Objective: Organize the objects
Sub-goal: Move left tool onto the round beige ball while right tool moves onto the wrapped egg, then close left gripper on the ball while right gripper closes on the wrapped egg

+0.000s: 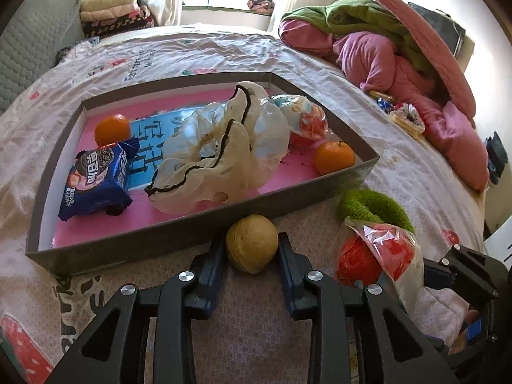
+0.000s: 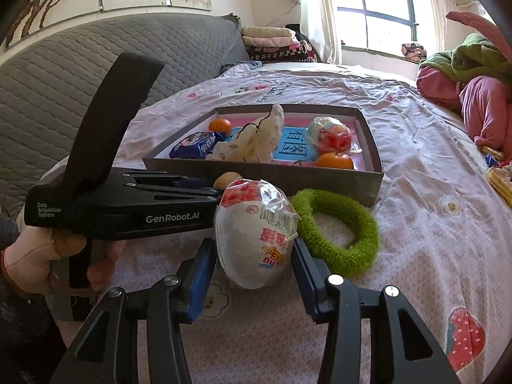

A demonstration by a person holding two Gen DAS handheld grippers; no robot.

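Observation:
A grey box [image 1: 134, 240] with a pink floor lies on the bed; it also shows in the right wrist view [image 2: 320, 179]. In it are two oranges [image 1: 112, 129] [image 1: 333, 157], a blue cookie pack [image 1: 96, 179], a cream bag [image 1: 220, 153] and a wrapped toy egg [image 1: 307, 118]. My left gripper [image 1: 251, 249] is shut on a tan ball [image 1: 252, 243] just before the box's near wall. My right gripper [image 2: 254, 256] is shut on a wrapped white-and-red toy egg [image 2: 256, 236], which also shows in the left wrist view [image 1: 380, 256]. A green knitted ring [image 2: 339, 227] lies beside it.
The bed has a pink patterned sheet [image 1: 224, 51]. A pile of pink and green bedding [image 1: 400, 51] lies at the right. A grey quilted headboard [image 2: 64, 73] and folded blankets [image 2: 272, 41] stand at the far side. Small snack items [image 1: 403, 115] lie near the bedding.

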